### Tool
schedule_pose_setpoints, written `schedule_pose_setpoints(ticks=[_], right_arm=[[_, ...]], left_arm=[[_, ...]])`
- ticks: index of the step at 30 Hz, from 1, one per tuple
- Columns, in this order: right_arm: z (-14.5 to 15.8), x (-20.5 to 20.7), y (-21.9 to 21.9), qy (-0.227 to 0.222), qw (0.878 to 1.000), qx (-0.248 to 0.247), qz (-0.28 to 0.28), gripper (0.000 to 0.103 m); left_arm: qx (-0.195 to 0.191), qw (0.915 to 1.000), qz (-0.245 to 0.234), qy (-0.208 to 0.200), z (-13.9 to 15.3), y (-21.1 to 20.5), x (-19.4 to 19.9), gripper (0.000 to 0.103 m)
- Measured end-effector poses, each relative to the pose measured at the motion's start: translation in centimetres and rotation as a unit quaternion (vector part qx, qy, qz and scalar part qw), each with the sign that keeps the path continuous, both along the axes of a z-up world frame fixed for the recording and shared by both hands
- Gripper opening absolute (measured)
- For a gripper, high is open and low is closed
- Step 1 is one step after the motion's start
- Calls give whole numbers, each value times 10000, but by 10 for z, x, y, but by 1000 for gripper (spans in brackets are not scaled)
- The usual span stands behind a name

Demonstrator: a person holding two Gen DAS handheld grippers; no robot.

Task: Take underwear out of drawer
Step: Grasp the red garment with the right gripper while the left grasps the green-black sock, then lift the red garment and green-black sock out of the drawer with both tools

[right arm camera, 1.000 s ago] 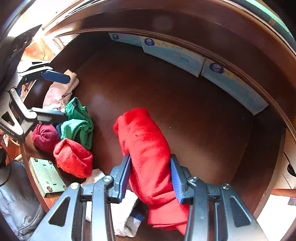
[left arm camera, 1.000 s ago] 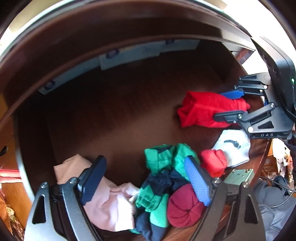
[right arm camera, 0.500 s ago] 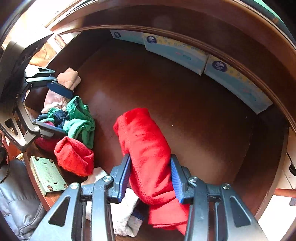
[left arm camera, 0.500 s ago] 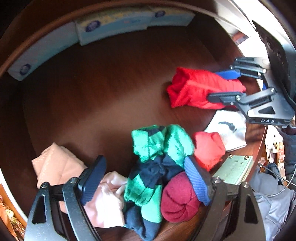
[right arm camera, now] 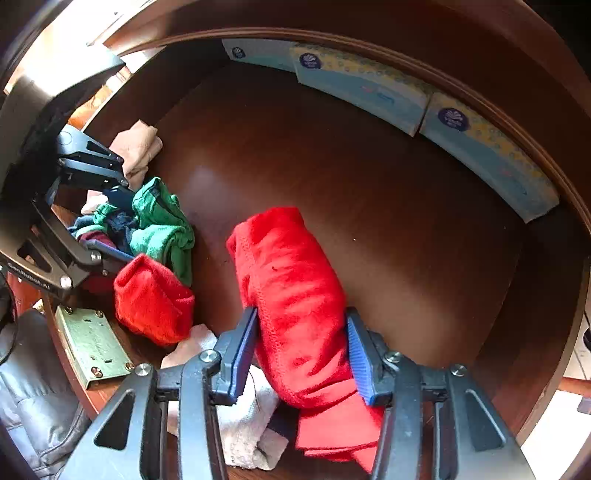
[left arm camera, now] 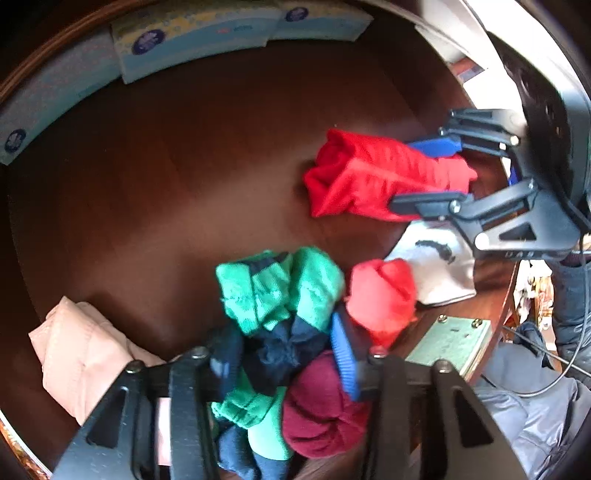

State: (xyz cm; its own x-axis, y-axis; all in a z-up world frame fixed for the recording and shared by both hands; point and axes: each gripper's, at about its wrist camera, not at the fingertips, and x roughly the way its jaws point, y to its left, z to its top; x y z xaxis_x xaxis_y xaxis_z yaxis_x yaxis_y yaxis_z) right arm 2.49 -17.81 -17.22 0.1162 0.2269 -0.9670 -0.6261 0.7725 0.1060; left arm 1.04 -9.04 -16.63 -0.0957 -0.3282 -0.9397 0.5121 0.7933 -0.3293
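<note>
In the brown wooden drawer (left arm camera: 184,166), a crumpled green and navy underwear (left arm camera: 280,291) lies near the front edge. My left gripper (left arm camera: 284,354) points down over it, jaws closing, and both pads press its navy middle. The right wrist view shows that same left gripper (right arm camera: 114,225) at the left, in the green bundle (right arm camera: 159,229). A folded red underwear (right arm camera: 291,277) lies along the drawer floor. My right gripper (right arm camera: 301,350) has it between both blue pads, touching each side, jaws easing open. From the left wrist, the right gripper (left arm camera: 430,173) straddles the red underwear (left arm camera: 369,177).
A pink garment (left arm camera: 81,350) lies left of the green bundle. A maroon roll (left arm camera: 317,406), a bright red roll (left arm camera: 380,291) and a white sock (left arm camera: 436,262) crowd the front edge. Tissue packs (left arm camera: 192,33) line the back wall. A brass lock plate (left arm camera: 450,339) sits on the drawer front.
My left gripper has sunk toward the green and navy bundle and its wide jaws have narrowed onto it. My right gripper has stayed on the red underwear, jaws barely wider.
</note>
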Motion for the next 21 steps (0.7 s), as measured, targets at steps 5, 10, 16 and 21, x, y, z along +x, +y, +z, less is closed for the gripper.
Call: schedule_pose_setpoints(ticks=[5, 10, 16, 21], right_arm=[[4, -5, 2, -171, 9998, 51, 45, 45], [13, -7, -3, -427, 9988, 227, -87, 43], [32, -15, -13, -919, 9937, 588, -254, 42], [48, -24, -28, -1275, 9857, 1052, -321, 41]], left_arm=[[-347, 9983, 343, -324, 7, 10, 1, 31], [-560, 9927, 730, -780, 19, 20, -4, 29], [-577, 9815, 1067, -1485, 44, 26, -8, 29], [-575, 9719, 1199, -1942, 49, 36, -12, 28]])
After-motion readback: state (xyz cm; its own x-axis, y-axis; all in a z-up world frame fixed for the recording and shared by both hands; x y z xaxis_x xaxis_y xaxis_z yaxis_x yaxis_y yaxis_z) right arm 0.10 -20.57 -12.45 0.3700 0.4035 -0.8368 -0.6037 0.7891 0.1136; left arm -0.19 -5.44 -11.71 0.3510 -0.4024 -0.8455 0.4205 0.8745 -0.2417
